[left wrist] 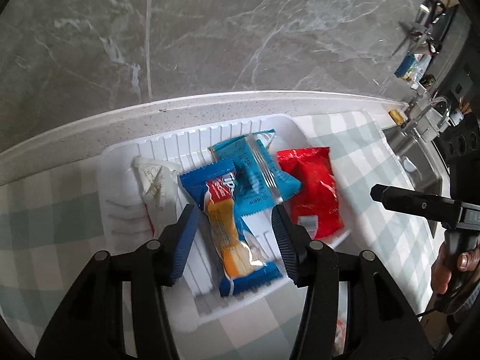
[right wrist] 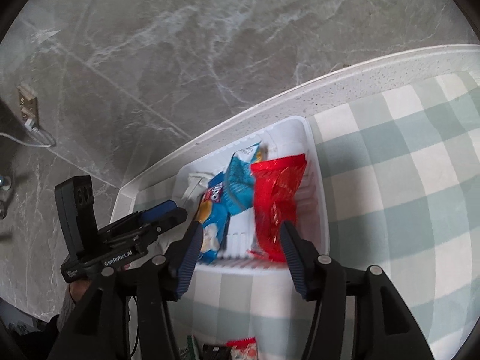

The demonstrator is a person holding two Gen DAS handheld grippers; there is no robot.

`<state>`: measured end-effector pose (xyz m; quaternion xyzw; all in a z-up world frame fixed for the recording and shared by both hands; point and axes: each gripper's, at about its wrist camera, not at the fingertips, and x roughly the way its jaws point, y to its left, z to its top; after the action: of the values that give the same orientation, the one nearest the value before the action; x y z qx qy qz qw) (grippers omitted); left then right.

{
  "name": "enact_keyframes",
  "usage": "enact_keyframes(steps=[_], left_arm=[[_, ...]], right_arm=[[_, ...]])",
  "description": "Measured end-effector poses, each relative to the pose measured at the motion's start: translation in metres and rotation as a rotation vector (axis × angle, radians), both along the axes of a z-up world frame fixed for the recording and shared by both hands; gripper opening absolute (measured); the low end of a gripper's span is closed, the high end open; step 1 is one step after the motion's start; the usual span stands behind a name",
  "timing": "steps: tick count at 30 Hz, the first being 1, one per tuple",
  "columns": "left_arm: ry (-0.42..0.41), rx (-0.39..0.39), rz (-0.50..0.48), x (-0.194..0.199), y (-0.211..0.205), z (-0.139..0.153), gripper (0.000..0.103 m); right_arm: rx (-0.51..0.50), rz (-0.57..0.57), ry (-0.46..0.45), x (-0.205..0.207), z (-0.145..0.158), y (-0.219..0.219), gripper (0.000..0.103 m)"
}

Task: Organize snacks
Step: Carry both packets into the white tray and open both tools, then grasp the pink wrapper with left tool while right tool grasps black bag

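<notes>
Both grippers hang loose over the white tray [left wrist: 120, 162], left gripper [left wrist: 235, 228] and right gripper [right wrist: 240, 246] gripping nothing. Snacks sit inside it: dark blue pack [left wrist: 237, 240] middle, red pack [left wrist: 312, 189] rightmost, probably dropped there to keep them corralled.

White ribbed plastic tray [left wrist: 126, 162] is packed: white wrapper [left wrist: 156, 186] at left, dark blue snack packet [left wrist: 231, 234] and light blue packet [left wrist: 258, 174] overlapping mid, red foil packet [left wrist: 312, 192] at right. Bare floor only in the near-left corner. Grey marble wall [left wrist: 240, 30] blocks just behind the tray. Green-and-white checked cloth [right wrist: 405, 180] right of the tray is open. Steel sink with faucet [left wrist: 432, 114] bounds that far side.
</notes>
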<state>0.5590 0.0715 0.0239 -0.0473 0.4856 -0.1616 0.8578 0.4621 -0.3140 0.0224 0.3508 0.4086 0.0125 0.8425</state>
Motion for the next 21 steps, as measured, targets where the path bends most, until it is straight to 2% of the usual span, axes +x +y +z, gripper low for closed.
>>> enact_keyframes(steps=[9, 21], left_arm=[[-0.021, 0.02, -0.026, -0.071, 0.005, 0.02, 0.049], [0.028, 0.073, -0.094, -0.194, 0.017, 0.008, 0.049]], right_arm=[[-0.019, 0.042, -0.018, -0.05, 0.017, 0.033, 0.062], [-0.06, 0.178, 0.046, -0.113, 0.001, 0.097, 0.063]])
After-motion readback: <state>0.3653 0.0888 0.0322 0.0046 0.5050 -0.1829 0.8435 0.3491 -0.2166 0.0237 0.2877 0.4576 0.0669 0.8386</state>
